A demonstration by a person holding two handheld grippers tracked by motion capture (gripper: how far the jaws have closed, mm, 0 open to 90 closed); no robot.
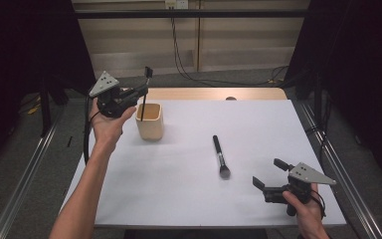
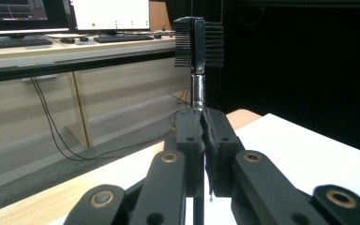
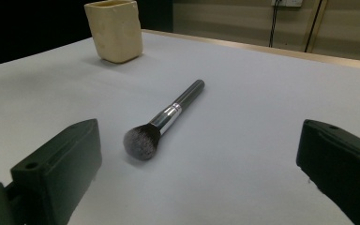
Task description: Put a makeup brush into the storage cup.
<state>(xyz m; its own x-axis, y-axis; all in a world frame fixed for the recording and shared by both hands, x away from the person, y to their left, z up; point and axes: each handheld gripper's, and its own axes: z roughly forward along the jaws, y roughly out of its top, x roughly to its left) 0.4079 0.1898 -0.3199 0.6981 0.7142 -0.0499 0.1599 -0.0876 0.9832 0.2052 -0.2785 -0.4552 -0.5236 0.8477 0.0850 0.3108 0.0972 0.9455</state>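
My left gripper [image 1: 142,91] is shut on a thin black comb-brush [image 1: 145,94], held upright over the cream cup [image 1: 150,121] at the table's left back. In the left gripper view the comb-brush [image 2: 198,42] sticks up from between the pressed jaws, its toothed head on top. A round makeup brush [image 1: 221,157] with a black handle and silver ferrule lies on the white table, bristles toward me. My right gripper [image 1: 269,174] rests open at the front right, pointing toward that makeup brush [image 3: 165,120]. The cup [image 3: 114,29] stands beyond it.
The white table top [image 1: 189,189] has a wooden strip [image 1: 214,93] along its far edge. Cables [image 1: 189,69] run across the floor behind the table. Metal rails [image 1: 340,169] flank both sides. Monitors and keyboards [image 2: 75,28] sit on a desk in the left gripper view.
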